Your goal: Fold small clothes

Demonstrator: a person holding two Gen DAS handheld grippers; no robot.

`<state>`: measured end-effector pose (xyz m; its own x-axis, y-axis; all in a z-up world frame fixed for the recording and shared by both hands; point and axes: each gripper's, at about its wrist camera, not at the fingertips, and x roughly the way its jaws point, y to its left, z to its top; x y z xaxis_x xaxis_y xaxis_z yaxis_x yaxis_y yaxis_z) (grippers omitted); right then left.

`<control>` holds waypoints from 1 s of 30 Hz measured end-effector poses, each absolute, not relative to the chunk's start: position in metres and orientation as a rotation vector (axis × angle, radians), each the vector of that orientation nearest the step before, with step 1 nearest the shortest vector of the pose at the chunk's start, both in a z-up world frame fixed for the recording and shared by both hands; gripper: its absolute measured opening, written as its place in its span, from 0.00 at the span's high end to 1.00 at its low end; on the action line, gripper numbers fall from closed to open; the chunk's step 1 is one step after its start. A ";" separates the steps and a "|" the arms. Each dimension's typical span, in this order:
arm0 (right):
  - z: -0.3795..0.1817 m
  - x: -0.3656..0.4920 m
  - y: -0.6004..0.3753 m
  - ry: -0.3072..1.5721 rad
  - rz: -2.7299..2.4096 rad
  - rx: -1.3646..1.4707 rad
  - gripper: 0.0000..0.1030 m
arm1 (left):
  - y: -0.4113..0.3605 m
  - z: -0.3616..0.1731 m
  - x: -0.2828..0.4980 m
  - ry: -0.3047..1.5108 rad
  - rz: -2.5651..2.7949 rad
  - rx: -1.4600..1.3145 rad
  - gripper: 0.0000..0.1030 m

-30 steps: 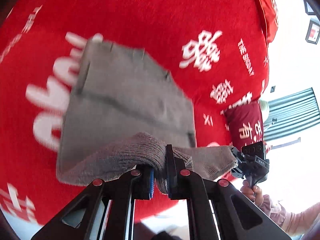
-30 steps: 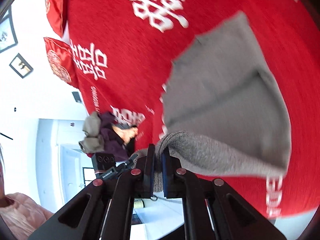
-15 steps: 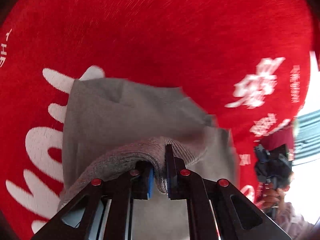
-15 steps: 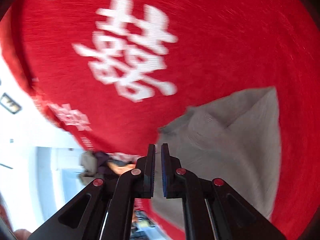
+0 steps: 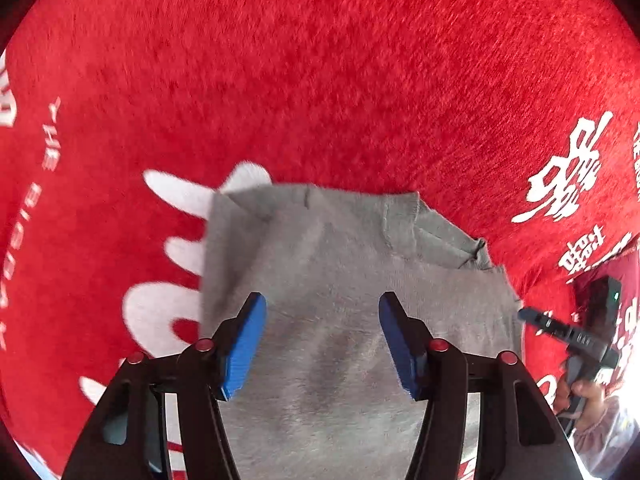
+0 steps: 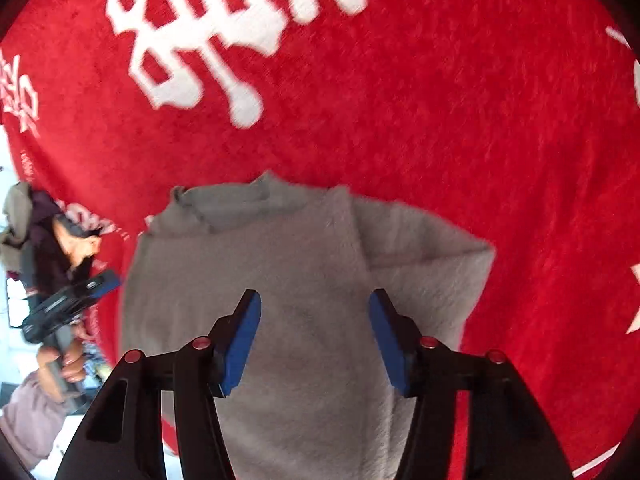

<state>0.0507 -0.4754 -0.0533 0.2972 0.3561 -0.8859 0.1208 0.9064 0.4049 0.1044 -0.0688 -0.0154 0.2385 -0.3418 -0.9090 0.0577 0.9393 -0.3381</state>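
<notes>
- Left gripper (image 5: pixel 322 344): jaws spread wide, nothing held between them; the blue pads (image 5: pixel 244 350) hang over the grey knit garment (image 5: pixel 352 280).
- Right gripper (image 6: pixel 314 342): jaws likewise spread wide and holding nothing — its blue pads (image 6: pixel 240 342) are above the same garment (image 6: pixel 304 280).
- Grey knit garment: lies folded on the red blanket (image 5: pixel 320 80), one layer lapped over another, with a ribbed edge and a corner of the lower layer showing at the far right in the left wrist view.
- Red blanket: plush, printed with large white characters (image 6: pixel 224 36); the garment partly covers some white lettering (image 5: pixel 176 216) on its left edge.
- Cross views: each wrist camera shows the opposite gripper beside the garment — at the right margin in the left view (image 5: pixel 576 332), at the left margin in the right view (image 6: pixel 68 304), with the person's hand (image 6: pixel 64 364) on the handle.
- Pile of other clothes (image 6: pixel 28 232): sits at the blanket's edge, well apart from the garment.
</notes>
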 end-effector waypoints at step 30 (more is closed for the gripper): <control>-0.051 0.104 -0.457 1.261 0.204 0.198 0.94 | -0.101 -0.042 0.171 1.326 -0.272 -0.042 0.95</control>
